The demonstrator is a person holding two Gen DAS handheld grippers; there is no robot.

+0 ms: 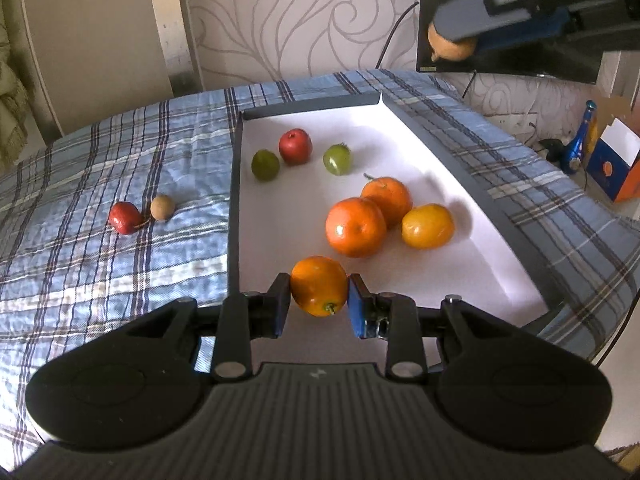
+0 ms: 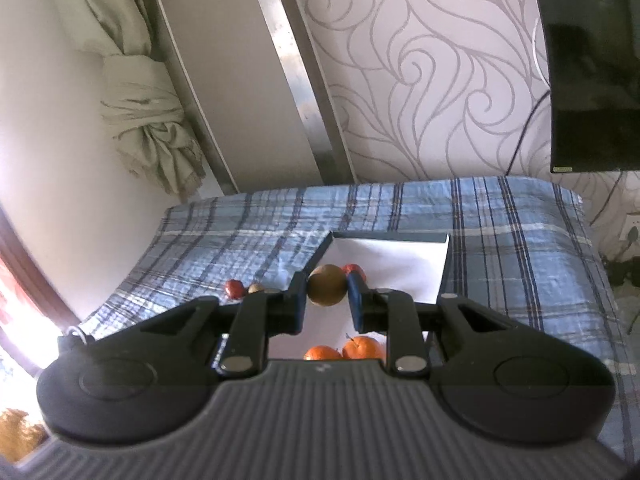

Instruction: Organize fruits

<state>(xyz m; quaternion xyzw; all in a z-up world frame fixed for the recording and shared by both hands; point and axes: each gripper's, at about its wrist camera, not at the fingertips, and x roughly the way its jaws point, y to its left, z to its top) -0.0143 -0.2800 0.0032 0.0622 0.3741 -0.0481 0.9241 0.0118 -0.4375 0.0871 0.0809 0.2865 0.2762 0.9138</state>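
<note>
Housing of each gripper fills the lower part of its own view and hides whatever lies just below us. Our left gripper tilts down over the near end of the white tray, its fingers closed on a small orange fruit with the stem end toward the camera. Beyond it in the tray lie three more orange fruits touching each other, then two green fruits and a red fruit toward the far end. Left of the tray, on the blue plaid cloth covering the surface, a second red fruit sits beside a small tan one. Our right gripper is held higher and closer to level, fingers closed on a round brown fruit; from the left wrist view it shows only blurred at the upper right corner. Behind it the tray is mostly covered. Swirl-patterned wallpaper, a dark screen and a tied curtain stand beyond.
</note>
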